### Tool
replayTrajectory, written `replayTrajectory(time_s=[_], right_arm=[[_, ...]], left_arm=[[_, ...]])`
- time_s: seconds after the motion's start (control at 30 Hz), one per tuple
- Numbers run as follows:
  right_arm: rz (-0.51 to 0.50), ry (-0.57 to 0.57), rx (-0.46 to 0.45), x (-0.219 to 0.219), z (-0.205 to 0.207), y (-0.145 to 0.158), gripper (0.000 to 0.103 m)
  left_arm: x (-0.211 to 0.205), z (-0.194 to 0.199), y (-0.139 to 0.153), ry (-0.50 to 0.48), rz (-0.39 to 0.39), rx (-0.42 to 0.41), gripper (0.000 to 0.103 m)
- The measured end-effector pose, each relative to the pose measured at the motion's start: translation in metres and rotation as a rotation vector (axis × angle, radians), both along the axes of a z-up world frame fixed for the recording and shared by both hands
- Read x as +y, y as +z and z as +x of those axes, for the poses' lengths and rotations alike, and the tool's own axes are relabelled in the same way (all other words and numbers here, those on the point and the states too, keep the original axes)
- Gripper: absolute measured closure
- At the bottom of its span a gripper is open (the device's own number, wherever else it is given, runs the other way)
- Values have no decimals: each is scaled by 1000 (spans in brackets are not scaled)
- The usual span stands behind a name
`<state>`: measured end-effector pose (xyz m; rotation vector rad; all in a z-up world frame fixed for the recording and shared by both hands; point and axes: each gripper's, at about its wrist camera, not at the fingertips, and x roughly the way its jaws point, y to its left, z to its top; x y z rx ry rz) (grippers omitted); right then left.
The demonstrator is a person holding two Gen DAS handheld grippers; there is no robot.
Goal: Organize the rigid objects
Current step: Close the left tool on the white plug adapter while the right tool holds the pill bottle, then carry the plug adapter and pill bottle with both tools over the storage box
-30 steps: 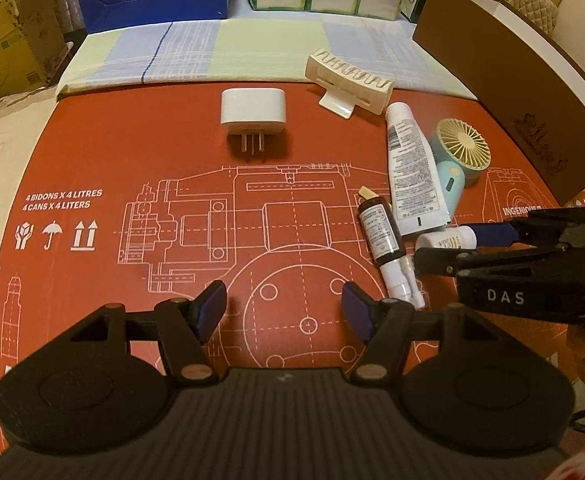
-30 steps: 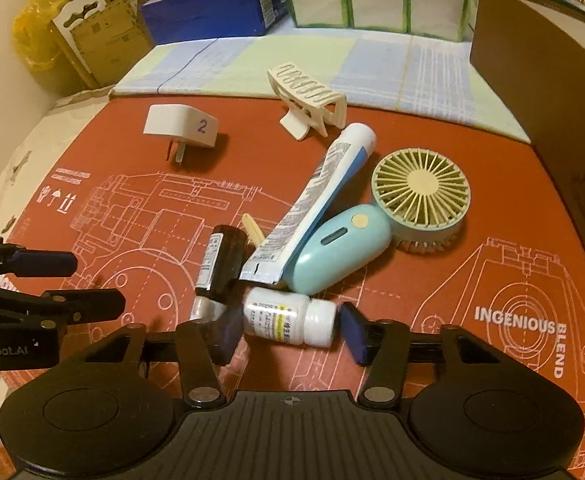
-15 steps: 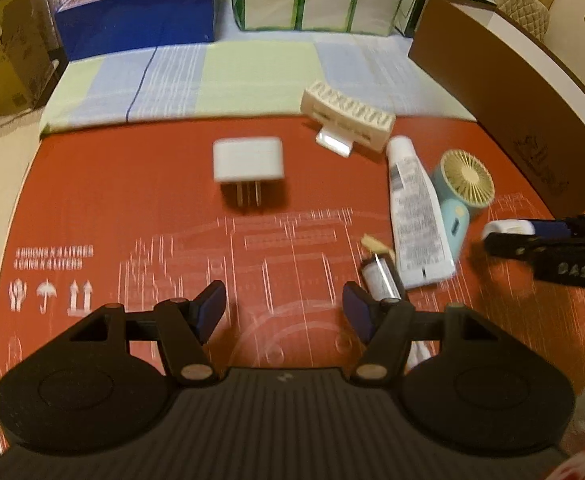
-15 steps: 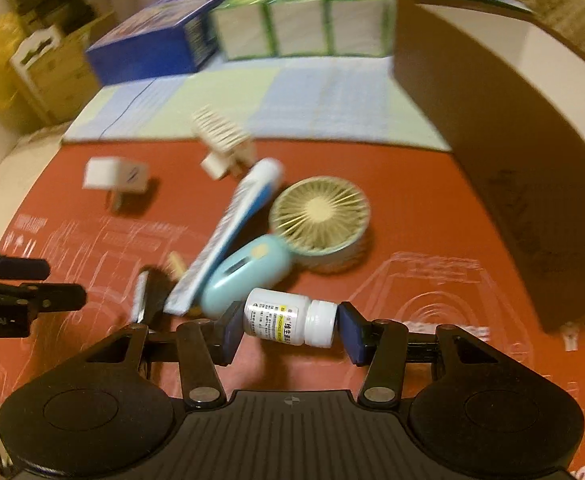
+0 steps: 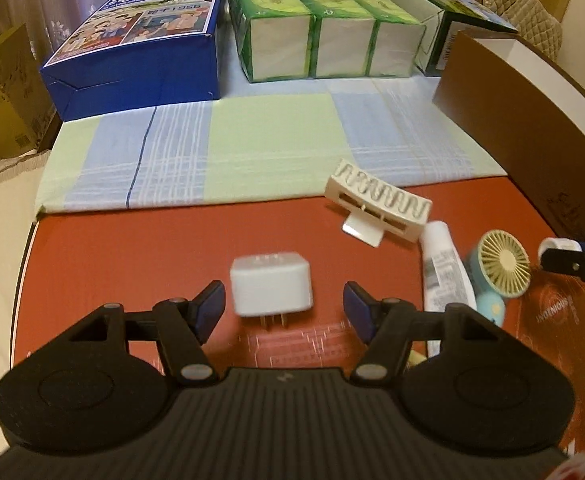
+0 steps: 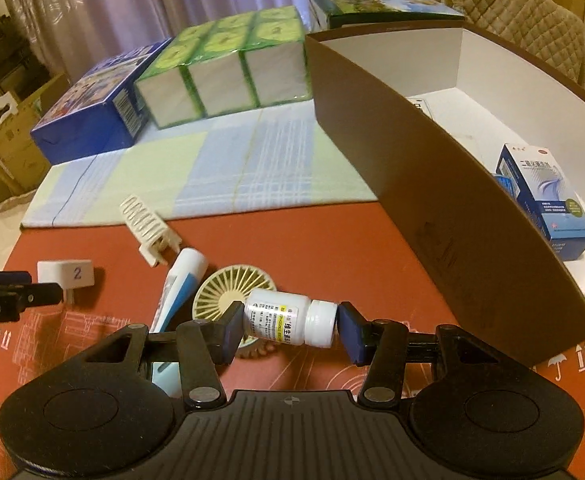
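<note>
My right gripper (image 6: 286,326) is shut on a small white pill bottle (image 6: 288,319), held sideways above the red mat, left of the brown storage box (image 6: 432,216). My left gripper (image 5: 284,307) is open, its fingers on either side of the white plug adapter (image 5: 270,290) lying on the mat. A cream hair claw (image 5: 376,202), a white tube (image 5: 446,270) and a small hand fan (image 5: 502,268) lie to the right. The adapter marked 2 (image 6: 66,276) also shows in the right wrist view.
The brown box holds a blue medicine carton (image 6: 544,200). A blue box (image 5: 140,40) and green tissue packs (image 5: 324,24) stand at the back on a striped cloth (image 5: 252,148). Cardboard boxes (image 5: 0,92) sit at far left.
My right gripper has lifted the pill bottle off the mat and swung toward the brown box. My left gripper has moved forward until its open fingers flank the plug adapter.
</note>
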<state>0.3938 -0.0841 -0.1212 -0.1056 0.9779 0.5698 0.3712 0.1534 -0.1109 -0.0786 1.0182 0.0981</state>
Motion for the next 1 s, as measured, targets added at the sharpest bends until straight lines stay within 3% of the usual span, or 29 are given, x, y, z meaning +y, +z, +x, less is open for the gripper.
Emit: replayTrajectory(time_s=[0.33, 0.53, 1.0], right_arm=[[6, -21, 16, -4, 9, -2, 56], [8, -22, 17, -5, 11, -1, 56], [13, -2, 7, -7, 1, 4, 56]], left_arm=[[6, 21, -18, 32, 8, 34, 43], [9, 27, -24, 52, 6, 54, 58], [9, -1, -23, 68, 20, 48, 59]])
